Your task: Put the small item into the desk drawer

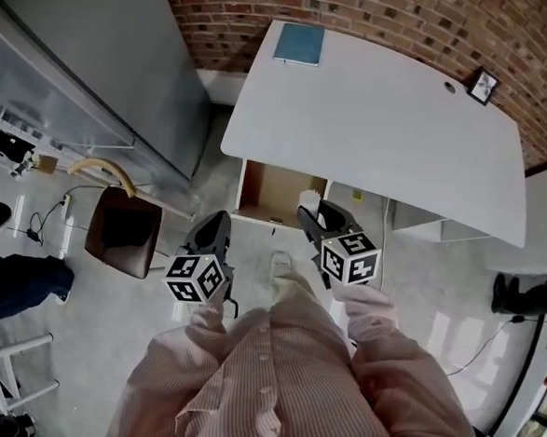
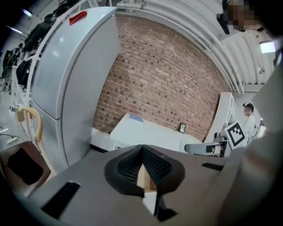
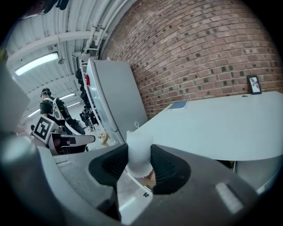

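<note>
The desk drawer (image 1: 261,190) stands pulled open under the white desk (image 1: 383,118), its brown inside showing. My right gripper (image 1: 309,212) hovers just in front of the drawer's right end and is shut on a small white item (image 1: 309,202). In the right gripper view the white item (image 3: 139,150) sits pinched between the black pads of that gripper (image 3: 139,160), sticking up above them. My left gripper (image 1: 219,222) hangs lower left of the drawer. Its jaws (image 2: 142,150) are pressed together with nothing between them.
A blue book (image 1: 299,45) and a small photo frame (image 1: 484,86) lie on the desk by the brick wall. A tall grey cabinet (image 1: 98,60) stands at the left. A brown chair (image 1: 123,232) is left of my left gripper. A person's sleeves fill the bottom.
</note>
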